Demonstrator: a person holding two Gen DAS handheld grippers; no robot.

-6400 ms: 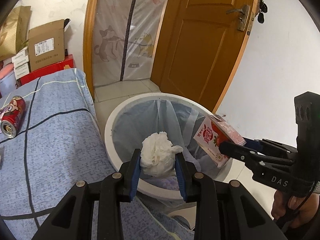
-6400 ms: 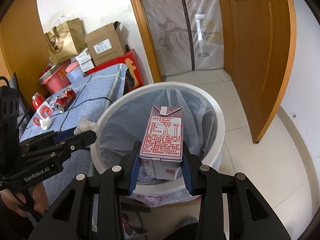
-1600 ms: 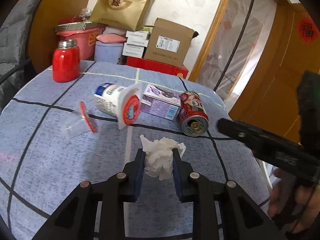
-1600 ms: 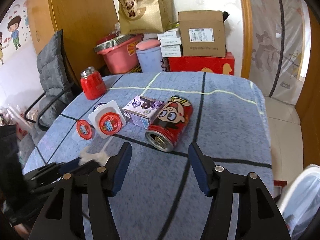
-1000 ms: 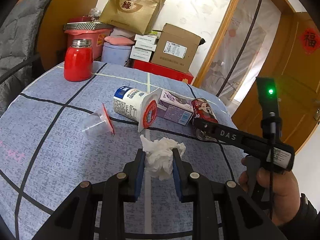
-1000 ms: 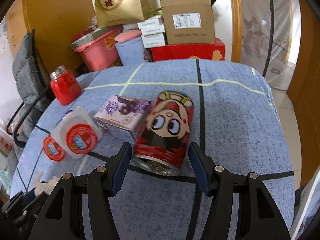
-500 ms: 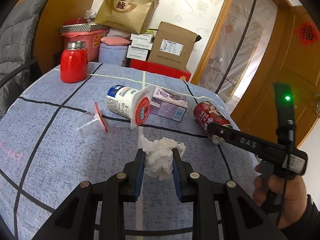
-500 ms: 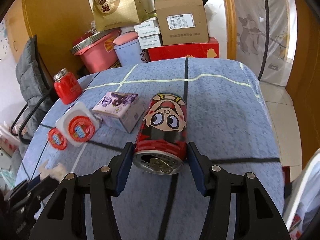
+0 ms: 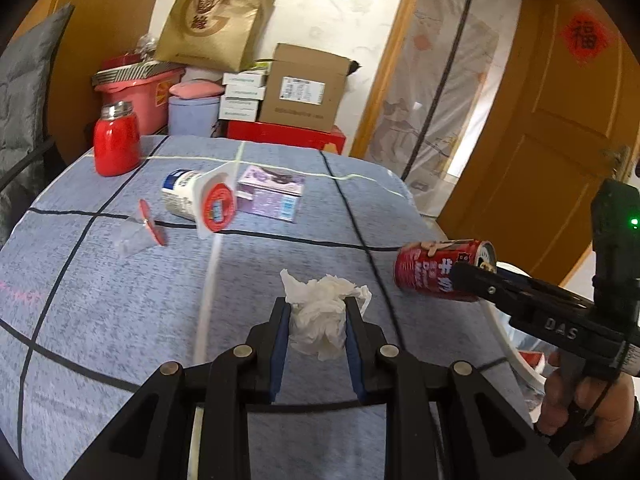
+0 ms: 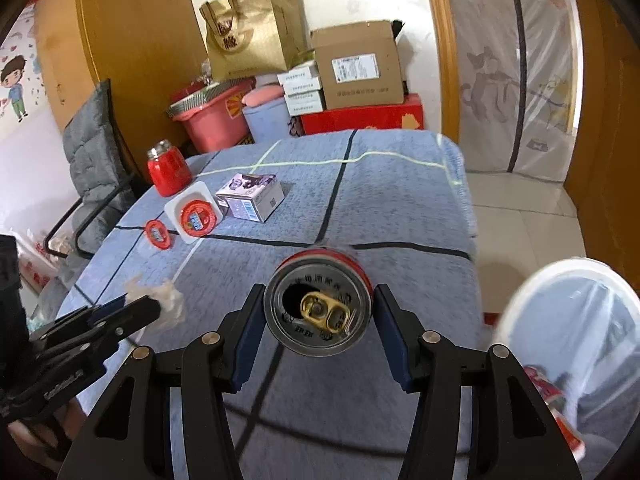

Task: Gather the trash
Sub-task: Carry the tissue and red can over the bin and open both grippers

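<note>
My left gripper [image 9: 316, 320] is shut on a crumpled white tissue [image 9: 320, 316] and holds it above the blue tablecloth [image 9: 120, 320]. My right gripper [image 10: 319, 316] is shut on a red drink can [image 10: 319, 312], lifted off the table, its opened top facing the camera. The can also shows in the left wrist view [image 9: 436, 272]. The tissue in the left gripper shows in the right wrist view [image 10: 168, 304]. The white trash bin [image 10: 568, 320] with a plastic liner stands at the lower right, beside the table.
On the table lie a purple carton [image 9: 272, 196], a white yogurt cup [image 9: 196, 200] on its side, a small clear cup with a red lid [image 9: 140, 232] and an upright red jar [image 9: 116, 140]. Boxes and a paper bag [image 9: 216, 20] are stacked behind. A grey chair [image 10: 92, 152] stands left.
My right gripper has closed on the red can and lifted it off the table toward the bin side. My left gripper still holds the tissue and has shifted slightly.
</note>
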